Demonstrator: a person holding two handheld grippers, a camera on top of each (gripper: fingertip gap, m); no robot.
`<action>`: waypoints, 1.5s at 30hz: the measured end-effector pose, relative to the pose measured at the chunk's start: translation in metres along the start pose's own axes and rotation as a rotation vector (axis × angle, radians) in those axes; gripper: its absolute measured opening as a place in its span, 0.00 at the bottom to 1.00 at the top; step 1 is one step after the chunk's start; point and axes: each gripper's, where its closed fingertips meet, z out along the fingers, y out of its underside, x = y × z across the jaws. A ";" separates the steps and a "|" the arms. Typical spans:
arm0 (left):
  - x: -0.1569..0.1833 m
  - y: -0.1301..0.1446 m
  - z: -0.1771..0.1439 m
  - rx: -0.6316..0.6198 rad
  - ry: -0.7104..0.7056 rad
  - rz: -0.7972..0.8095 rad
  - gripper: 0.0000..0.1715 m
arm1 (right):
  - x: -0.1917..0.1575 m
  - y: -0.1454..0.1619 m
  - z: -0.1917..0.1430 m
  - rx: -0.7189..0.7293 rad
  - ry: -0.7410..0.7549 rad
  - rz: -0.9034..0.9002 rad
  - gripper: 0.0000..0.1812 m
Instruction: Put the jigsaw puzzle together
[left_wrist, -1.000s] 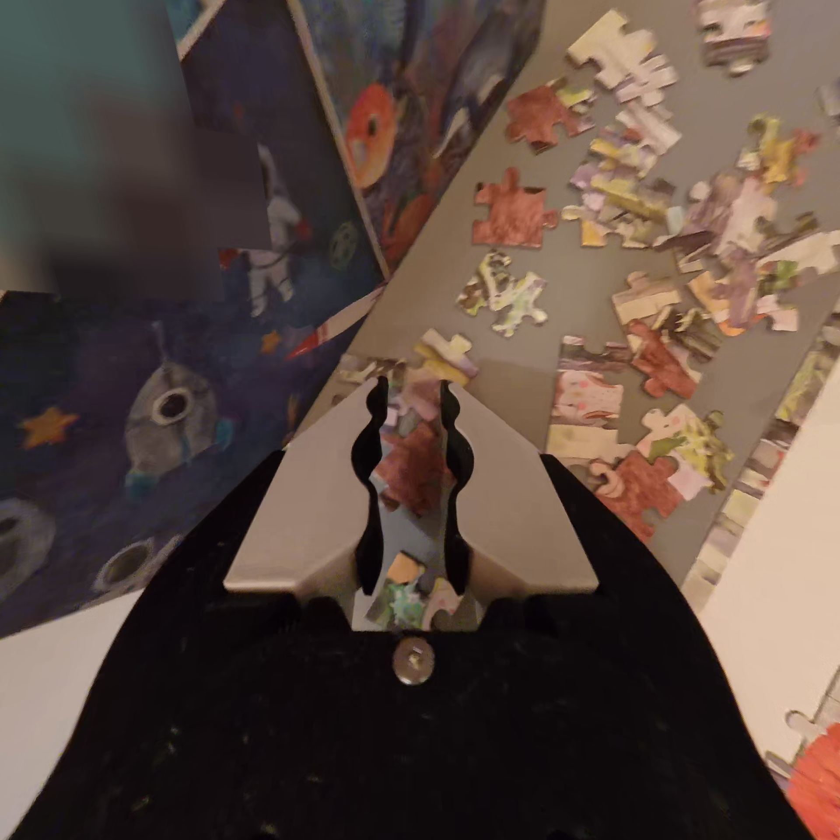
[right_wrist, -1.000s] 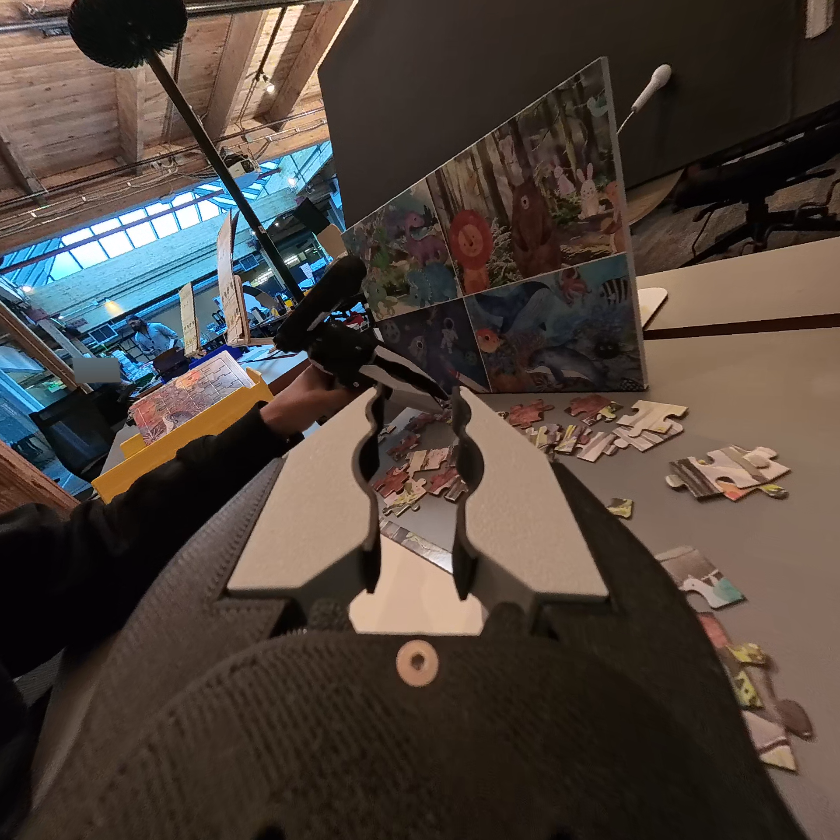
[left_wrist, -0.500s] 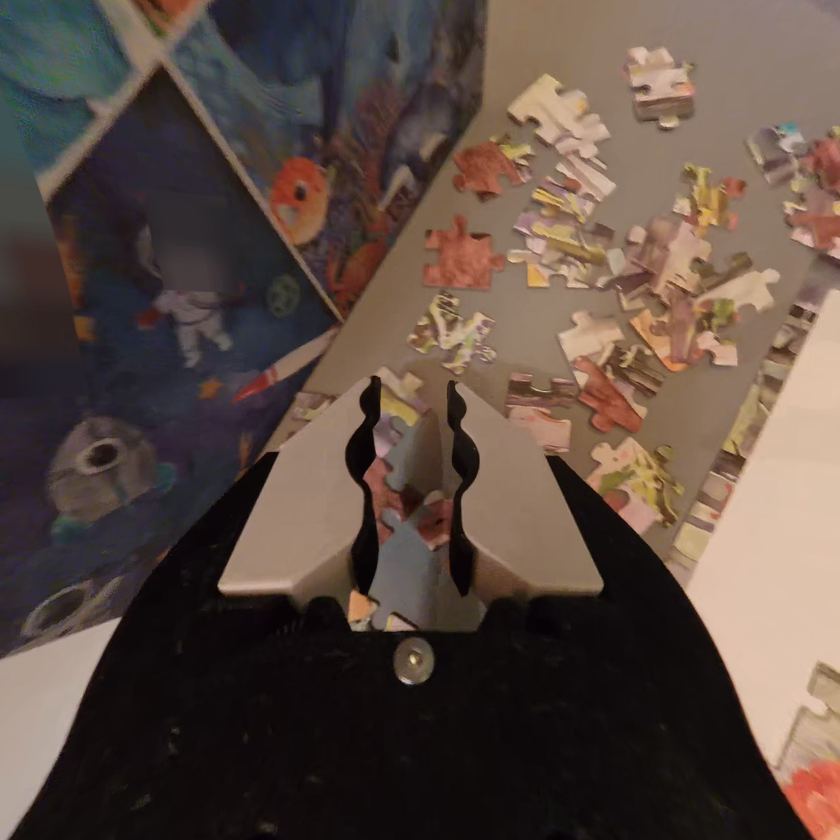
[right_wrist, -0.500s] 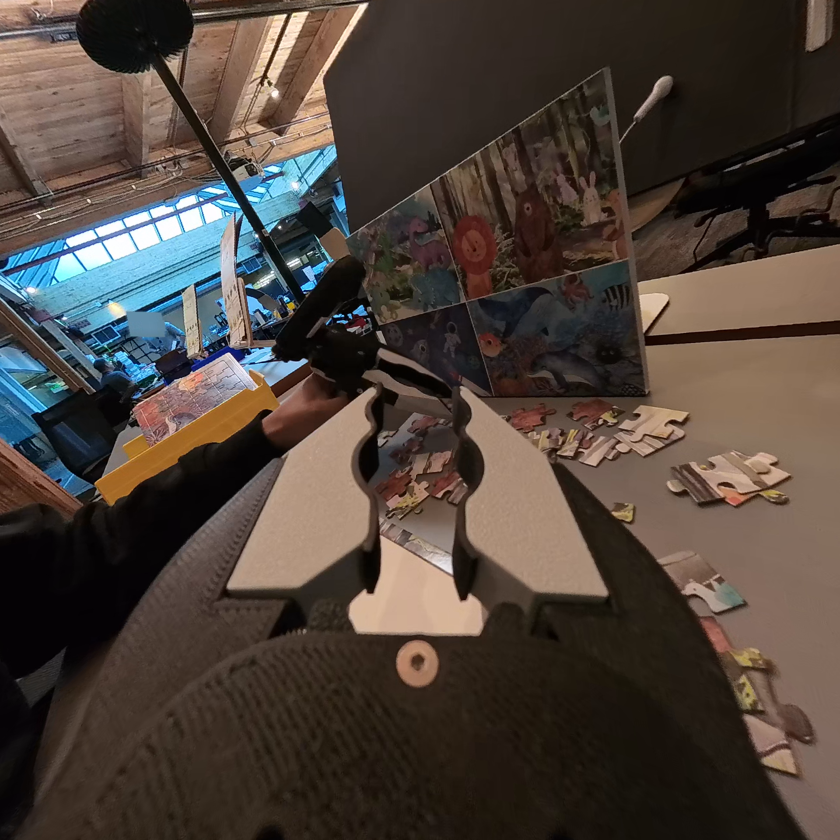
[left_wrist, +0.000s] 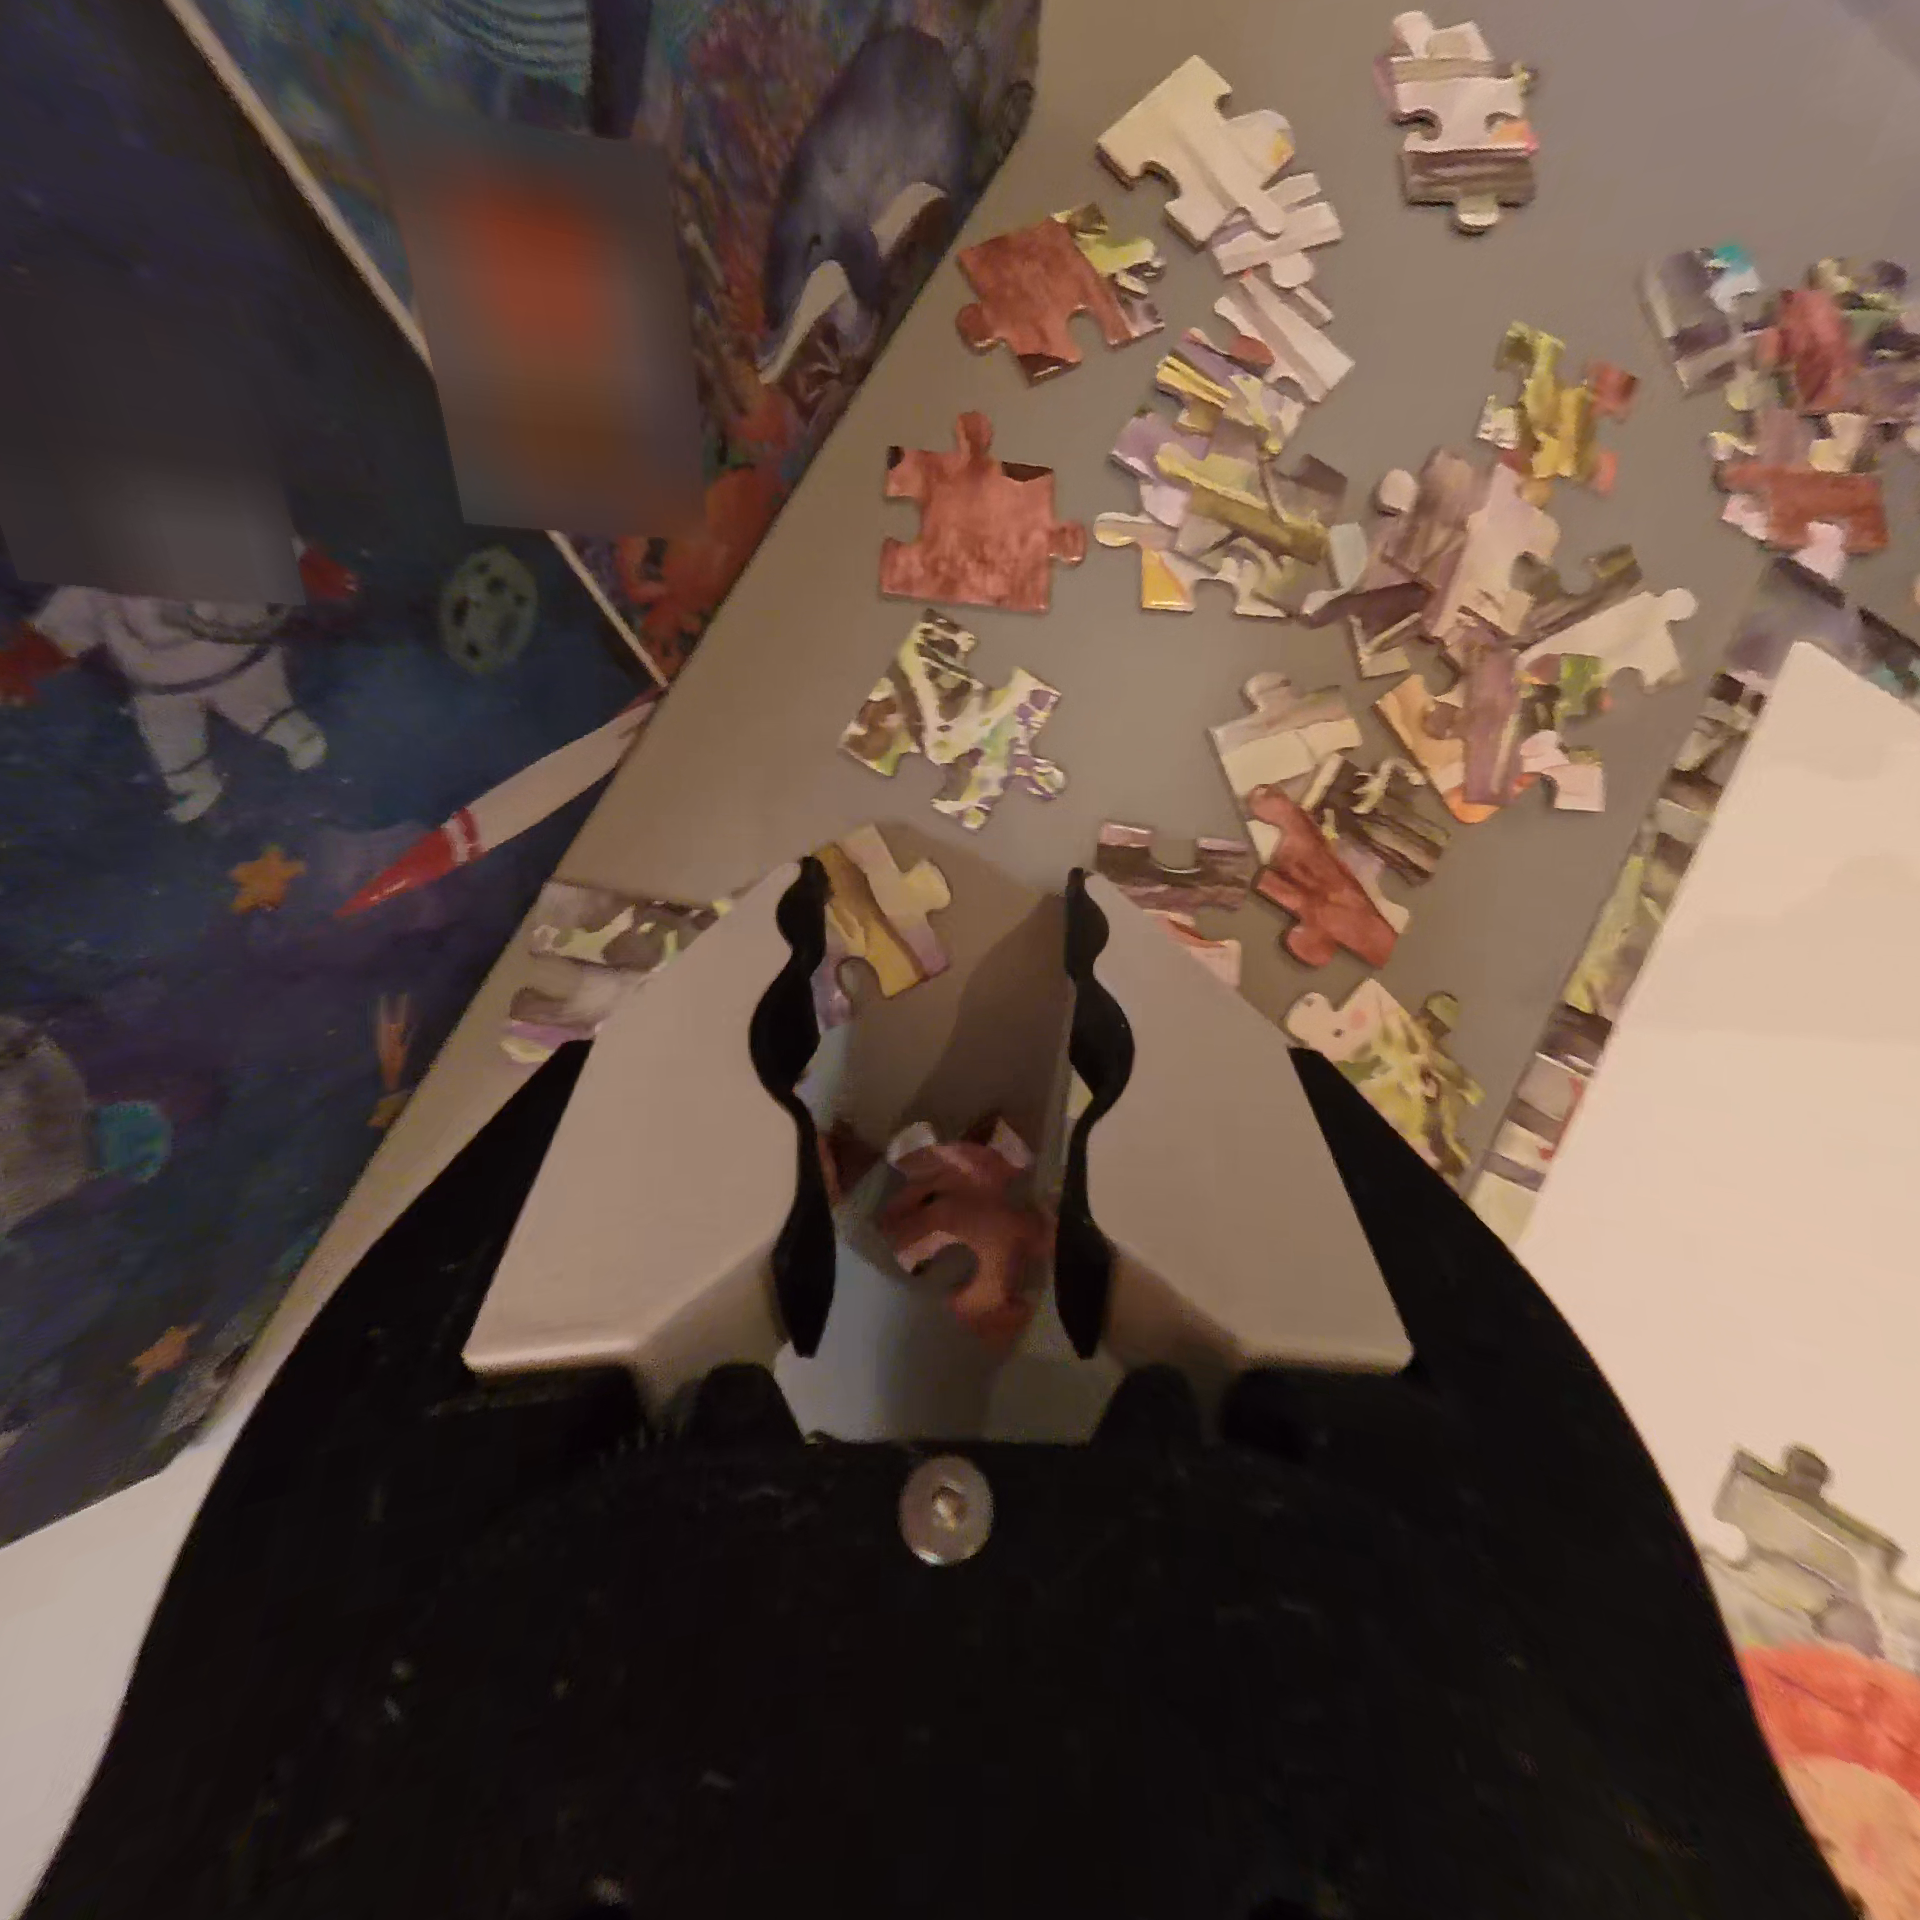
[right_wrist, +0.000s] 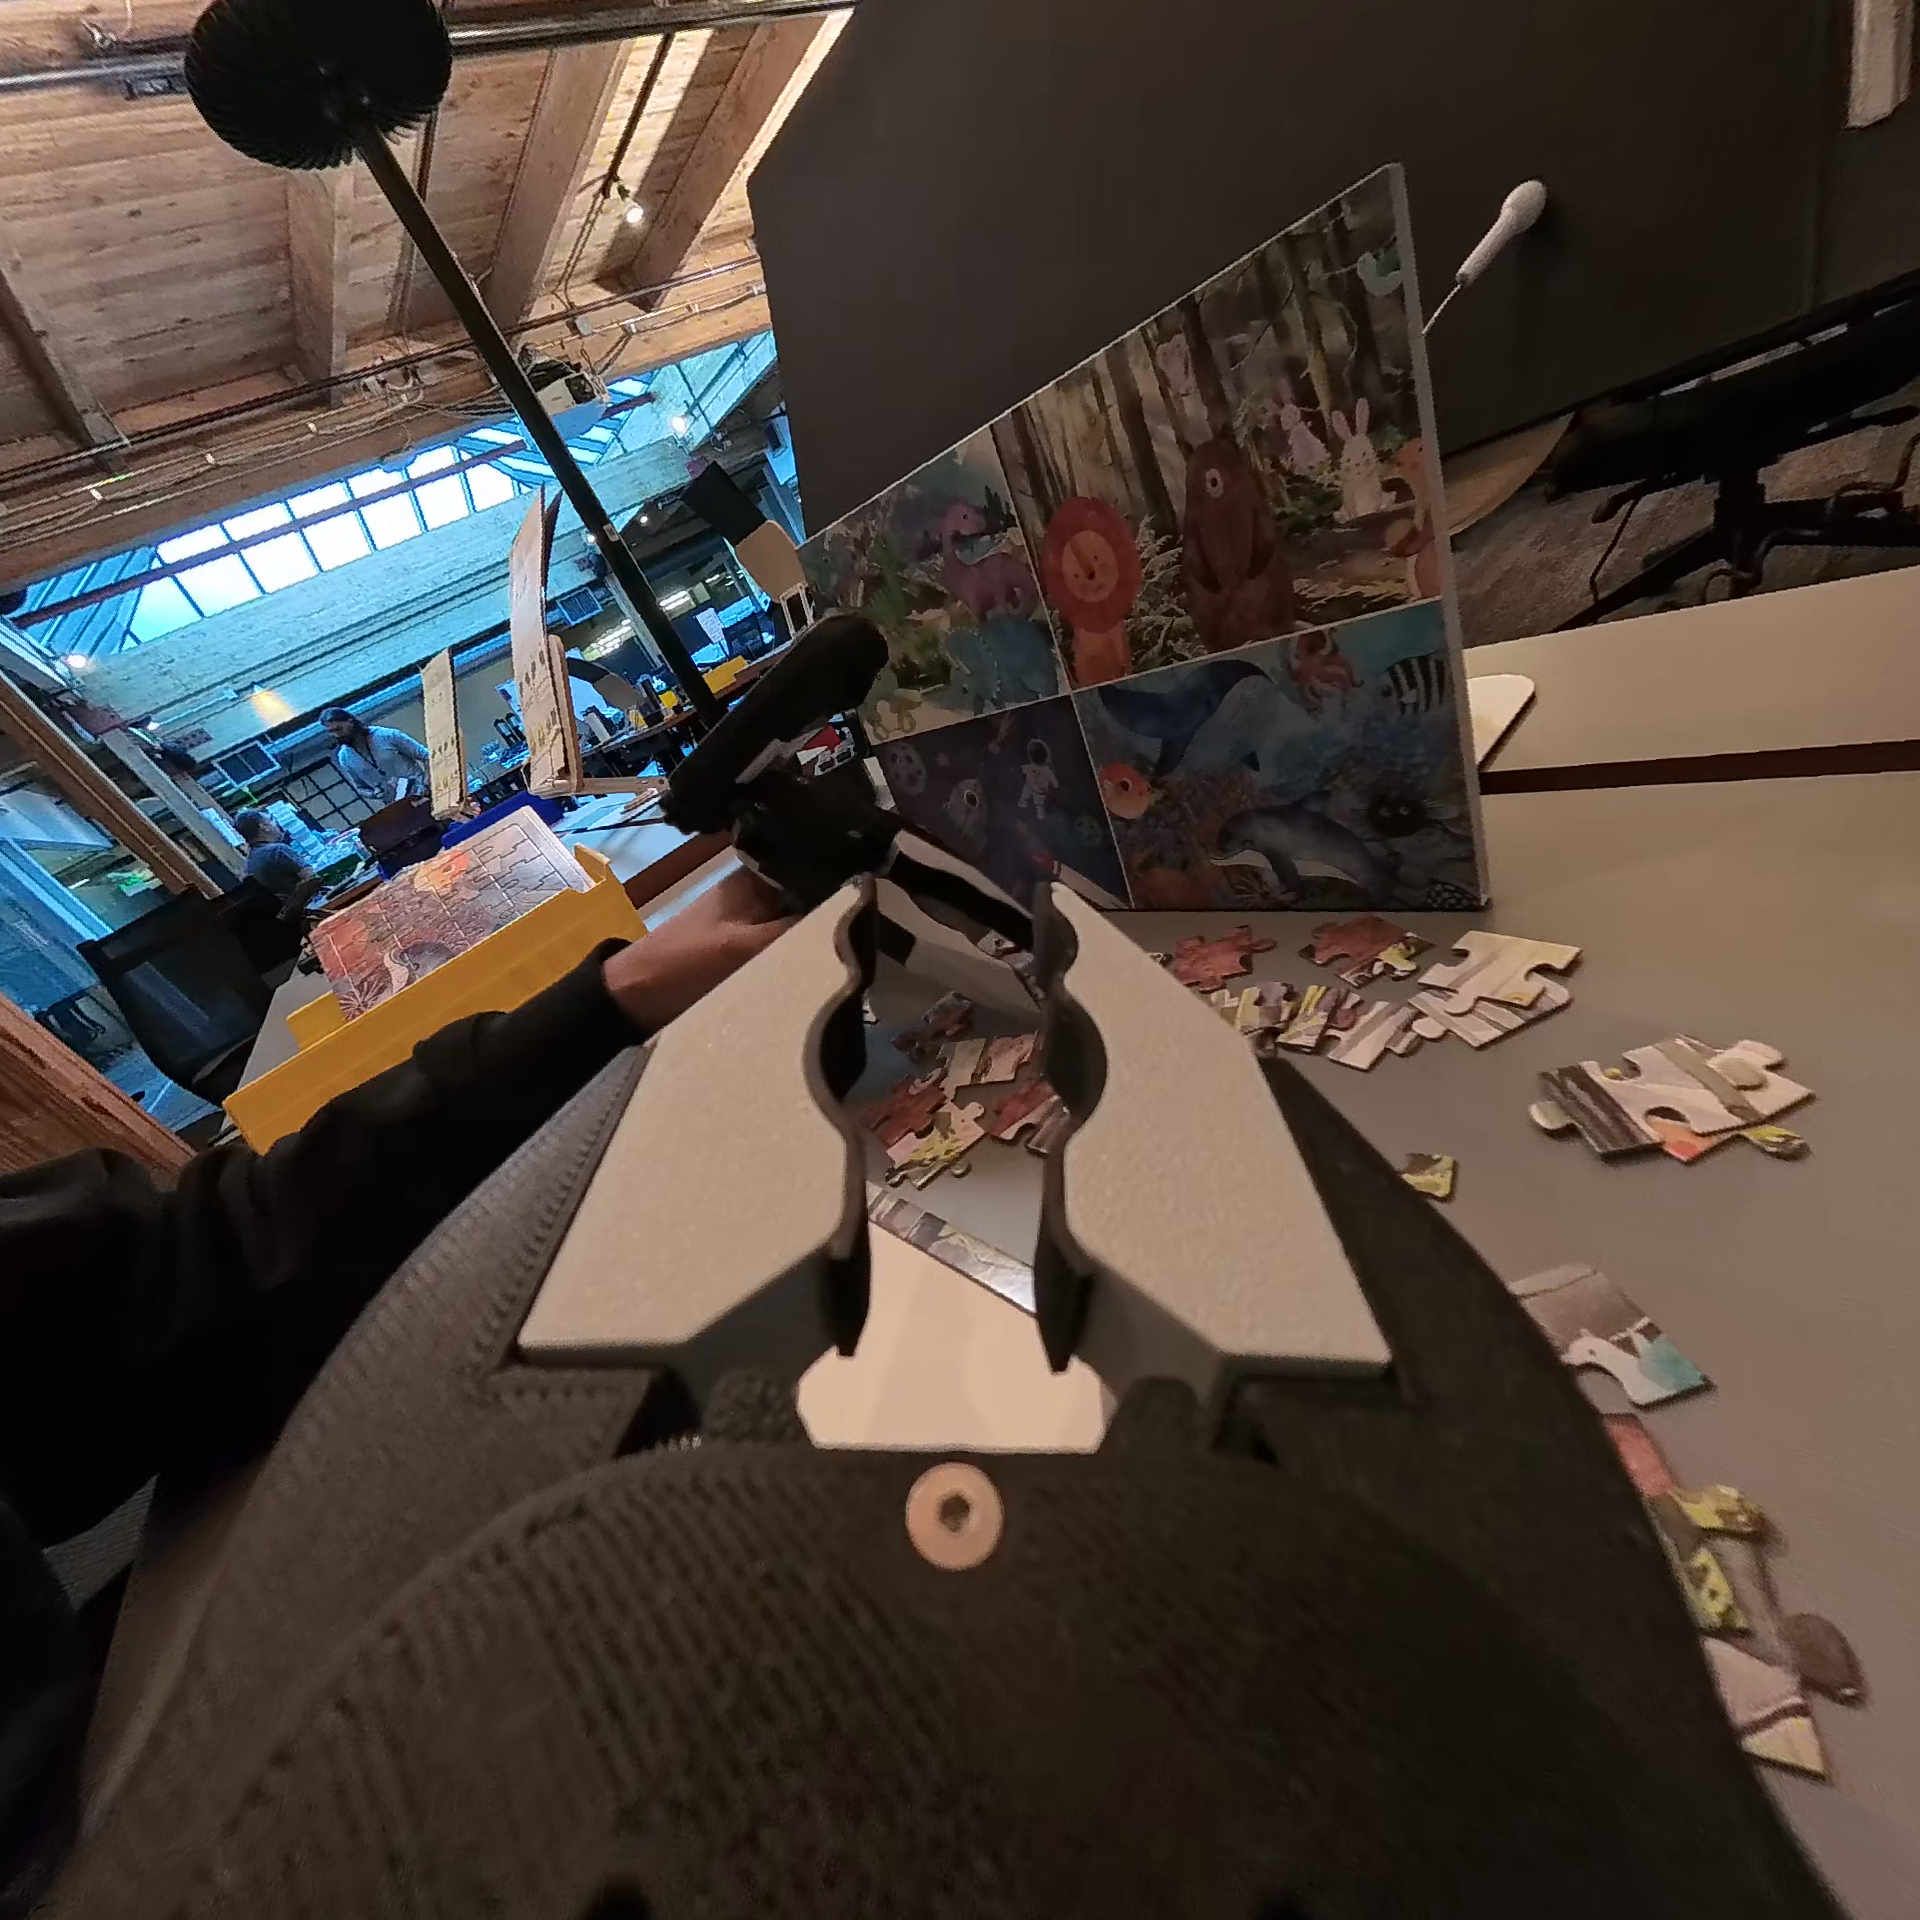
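Several loose jigsaw pieces (left_wrist: 1351, 540) lie on the grey table (left_wrist: 727, 748); they also show in the right wrist view (right_wrist: 1382, 997). My left gripper (left_wrist: 940, 883) is open, low over the near pieces, with a brown-pink piece (left_wrist: 956, 1216) lying between its jaws, clear of the left finger. A white board (left_wrist: 1714, 1091) on the right has a joined strip of edge pieces (left_wrist: 1621, 935) along its side. My right gripper (right_wrist: 953, 904) is open and empty, held above the board. From there the left gripper (right_wrist: 790, 790) shows in a hand.
The upright puzzle box (left_wrist: 312, 727) with four pictures stands close on the left of my left gripper; it shows in the right wrist view (right_wrist: 1195, 644) too. A yellow bin (right_wrist: 436, 997) holding a puzzle sits far left. More pieces (right_wrist: 1673, 1101) lie at the right. The tips of one gripper are about 20 cm away from the tips of the other.
My left gripper has moved forward and lower along the box, and its jaws have opened wider. The brown-pink piece now shows between them. The right gripper has barely moved.
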 end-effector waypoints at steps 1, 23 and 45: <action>0.006 0.000 0.000 -0.006 0.032 -0.004 0.26 | 0.000 0.000 0.000 -0.001 0.000 0.000 0.15; 0.049 -0.022 -0.046 0.205 0.000 0.157 0.19 | 0.024 -0.018 -0.015 0.039 0.126 -0.103 0.15; 0.001 0.092 -0.130 0.368 -0.264 -0.016 0.47 | 0.057 -0.001 -0.018 -0.057 0.279 -0.275 0.13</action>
